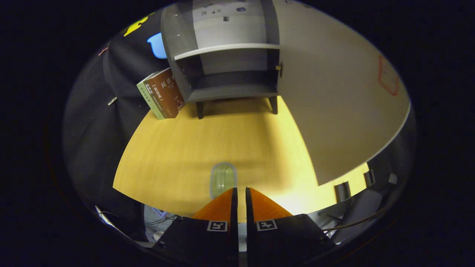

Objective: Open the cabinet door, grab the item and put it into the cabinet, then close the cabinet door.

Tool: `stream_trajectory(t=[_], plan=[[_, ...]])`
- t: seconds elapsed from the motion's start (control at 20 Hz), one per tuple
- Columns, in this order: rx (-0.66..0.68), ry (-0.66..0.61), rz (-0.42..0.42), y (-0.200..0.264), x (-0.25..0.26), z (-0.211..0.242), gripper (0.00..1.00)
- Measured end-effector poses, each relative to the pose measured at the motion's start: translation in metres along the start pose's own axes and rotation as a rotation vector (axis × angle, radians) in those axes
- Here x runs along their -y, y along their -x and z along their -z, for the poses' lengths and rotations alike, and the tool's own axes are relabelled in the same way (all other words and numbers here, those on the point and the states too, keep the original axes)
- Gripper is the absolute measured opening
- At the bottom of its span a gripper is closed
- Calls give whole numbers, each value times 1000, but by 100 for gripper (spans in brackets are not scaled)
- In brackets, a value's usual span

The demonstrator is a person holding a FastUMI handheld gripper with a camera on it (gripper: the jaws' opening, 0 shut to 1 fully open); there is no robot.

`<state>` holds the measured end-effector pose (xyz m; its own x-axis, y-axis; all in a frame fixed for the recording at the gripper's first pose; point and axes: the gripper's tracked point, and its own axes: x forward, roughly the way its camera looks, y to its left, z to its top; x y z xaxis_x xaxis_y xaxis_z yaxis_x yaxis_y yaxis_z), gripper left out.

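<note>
Door's wide open now: the cabinet (226,74) stands on its short legs at the far edge of the table (178,155), and its door (334,100) swings out over the right side of the tabletop, leaving the two shelves bare and easy to reach. That open door looks like step one done, so the pick-up is what's in hand. The gripper (239,194) hangs low over the near edge of the table, fingers drawn almost together with only a thin slit between them and nothing pinched in it. Just ahead of the tips, a touch to their left, lies the item (222,180), a pale, rounded, oblong thing flat on the wood, well short of the cabinet. Its long axis runs from the near edge toward the far edge, roughly in line with the fingers, one rounded end pointing at the cabinet, the other at the tips. My read: the fingers must spread before they can straddle its narrow width. A book (161,94) leans against the cabinet's left side, near the far left corner, out of the way.
</note>
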<state>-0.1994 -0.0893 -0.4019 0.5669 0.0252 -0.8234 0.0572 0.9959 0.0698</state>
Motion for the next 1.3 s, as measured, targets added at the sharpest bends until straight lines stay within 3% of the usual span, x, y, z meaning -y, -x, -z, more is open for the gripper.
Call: stream_trajectory(t=[0.1, 0.2, 0.25, 0.55, 1.0, 1.1, 1.2, 1.3], plan=[[-42, 15, 1, -22, -14, 9, 13], [-62, 22, -11, -40, -27, 13, 30], [-66, 20, -8, -49, -29, 15, 33], [-193, 51, 3, -104, -38, 42, 32], [-282, 69, 57, -143, -28, 54, 34], [-296, 89, 56, -142, -35, 47, 38], [-309, 117, 93, -135, -28, 50, 18], [-306, 96, 102, -130, -29, 46, 18]])
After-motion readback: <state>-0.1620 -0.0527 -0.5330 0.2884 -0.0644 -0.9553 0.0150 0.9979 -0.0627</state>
